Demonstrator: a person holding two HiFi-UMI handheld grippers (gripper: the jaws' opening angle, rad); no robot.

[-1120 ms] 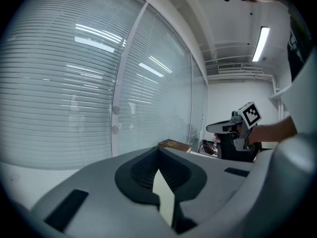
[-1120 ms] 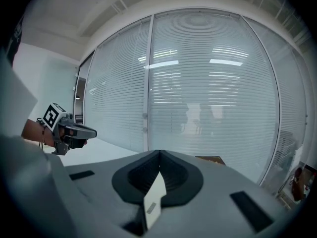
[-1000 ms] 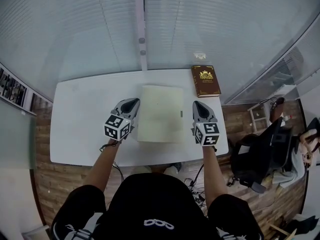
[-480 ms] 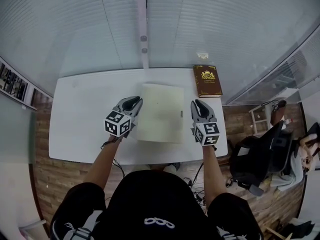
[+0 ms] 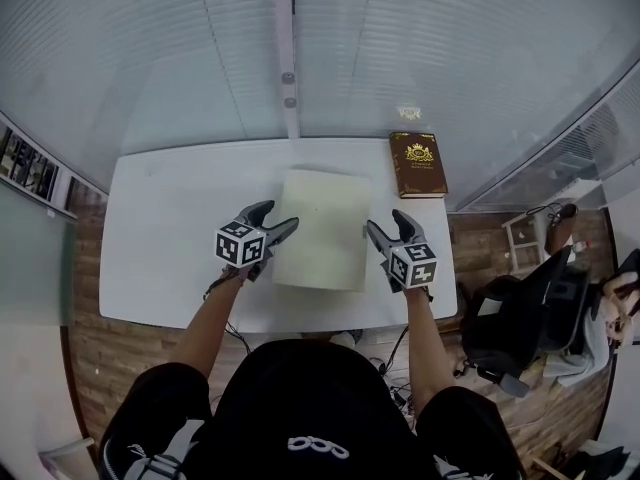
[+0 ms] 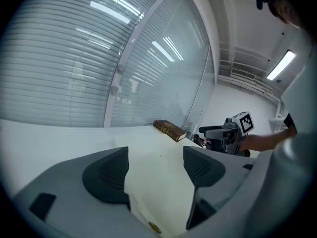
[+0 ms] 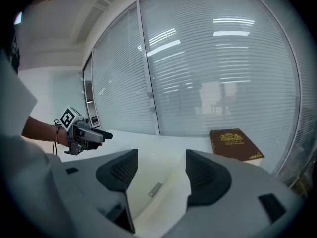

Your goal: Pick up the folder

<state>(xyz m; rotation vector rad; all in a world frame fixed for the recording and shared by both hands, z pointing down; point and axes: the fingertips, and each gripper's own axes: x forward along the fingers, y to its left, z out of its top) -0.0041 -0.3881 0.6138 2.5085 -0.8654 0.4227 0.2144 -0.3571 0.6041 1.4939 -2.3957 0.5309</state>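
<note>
- Head view showed the folder (image 5: pixel 322 230) lying flat near the middle of the white table (image 5: pixel 165 238), its near edge close to the table's near edge.
- Left of the folder the tabletop was bare out to its rounded corners. Beyond the folder a bare strip ran to the glass wall with blinds (image 5: pixel 400 58).
- Right of the folder and farther back lay a brown book (image 5: pixel 418 164), apart from it, at the table's far right corner.
- At the folder's left edge stood the left gripper (image 5: pixel 277 218). Its jaws had just been opening and stood wide apart. The left gripper view showed the folder's near left corner in the gap — neither pad pressed on it.
- At the folder's right edge stood the right gripper (image 5: pixel 386 221). Its jaws had also just been opening and were spread wide. The folder's right edge showed between them in the right gripper view — untouched by the pads.
</note>
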